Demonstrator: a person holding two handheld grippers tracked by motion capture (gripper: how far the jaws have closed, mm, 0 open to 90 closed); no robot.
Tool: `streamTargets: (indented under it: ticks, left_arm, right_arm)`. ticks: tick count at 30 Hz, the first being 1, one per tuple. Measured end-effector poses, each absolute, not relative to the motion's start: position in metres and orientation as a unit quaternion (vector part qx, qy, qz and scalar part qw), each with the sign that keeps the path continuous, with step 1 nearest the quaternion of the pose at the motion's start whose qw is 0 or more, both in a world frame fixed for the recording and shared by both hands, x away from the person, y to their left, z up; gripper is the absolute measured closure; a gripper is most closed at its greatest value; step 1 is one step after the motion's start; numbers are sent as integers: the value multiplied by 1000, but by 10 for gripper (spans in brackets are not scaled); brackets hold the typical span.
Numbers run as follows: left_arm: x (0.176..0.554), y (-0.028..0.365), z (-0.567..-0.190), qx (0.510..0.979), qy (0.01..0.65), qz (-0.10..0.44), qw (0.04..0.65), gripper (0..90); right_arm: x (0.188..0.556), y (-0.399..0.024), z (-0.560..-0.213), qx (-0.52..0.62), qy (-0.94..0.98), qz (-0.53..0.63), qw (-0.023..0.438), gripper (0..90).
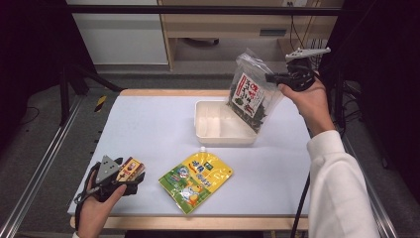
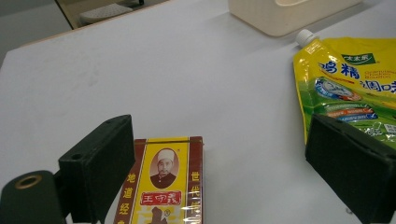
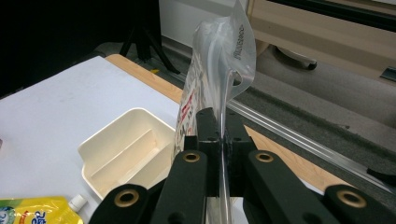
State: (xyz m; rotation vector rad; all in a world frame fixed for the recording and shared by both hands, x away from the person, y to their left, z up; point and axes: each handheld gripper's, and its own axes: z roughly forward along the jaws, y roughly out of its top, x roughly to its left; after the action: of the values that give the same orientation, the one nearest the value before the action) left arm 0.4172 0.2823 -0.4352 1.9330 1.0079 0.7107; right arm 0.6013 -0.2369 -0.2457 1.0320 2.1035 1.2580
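Right hand-held gripper (image 3: 219, 140) clamping clear plastic seaweed bag (image 1: 250, 94) above cream plastic bin (image 1: 218, 130); left hand-held gripper (image 2: 224, 163) gaping wide around red-yellow box (image 2: 163, 186).

High view: above, looking forward-down | left gripper view: low, close, skimming table (image 2: 196, 84) | right gripper view: raised, perhaps facing left | all share cream tray (image 1: 218, 140).

Wooden cabinet (image 1: 223, 25) behind table; black tripod legs (image 1: 81, 79) at left.
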Motion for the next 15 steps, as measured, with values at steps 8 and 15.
streamTargets:
  ticks: [8, 15]
  left_arm:
    - [417, 282, -435, 769, 400, 282, 412, 81]
    - [417, 282, -435, 770, 398, 279, 413, 81]
  right_arm:
    - [601, -232, -246, 371, 773, 454, 242, 886]
    - [602, -225, -247, 368, 778, 447, 241, 885]
